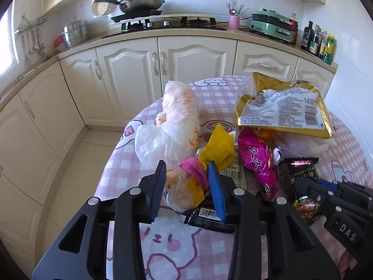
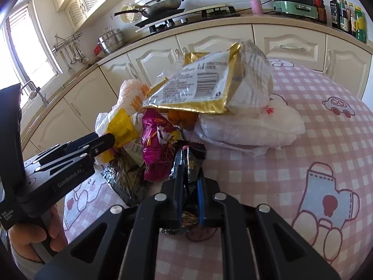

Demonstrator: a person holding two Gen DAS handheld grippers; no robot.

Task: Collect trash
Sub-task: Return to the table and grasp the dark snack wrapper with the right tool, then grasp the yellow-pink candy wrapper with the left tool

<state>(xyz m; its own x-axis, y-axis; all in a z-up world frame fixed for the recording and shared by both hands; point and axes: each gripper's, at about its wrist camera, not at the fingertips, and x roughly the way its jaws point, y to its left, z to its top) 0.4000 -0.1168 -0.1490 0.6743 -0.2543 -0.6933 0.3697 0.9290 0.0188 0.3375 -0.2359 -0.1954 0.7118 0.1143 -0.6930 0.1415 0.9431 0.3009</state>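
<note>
On the pink checked surface, seen from the left wrist camera, a heap of trash lies close ahead of the left tongs. Their blue pads stand at a middling width around a crumpled yellow wrapper with a pink band and a clear bag with orange print; the bundle fills the gap between the pads, which appear to press on it from both sides. A white plastic bag lies just beyond, a magenta wrapper to its right, and a large gold packet rests tilted on top of the heap. A flat black packet with a barcode lies under the tongs. The right tongs enter at the lower right, beside a dark snack wrapper.

From the right wrist camera, the right tongs are drawn narrow, pinching the dark snack wrapper between the pads. The magenta wrapper lies just to its left, the gold packet above, and folded white bags to the right on the surface. The left tongs reach in from the left, their tips at the yellow wrapper, with a hand on the grip. Cream kitchen cabinets stand behind.
</note>
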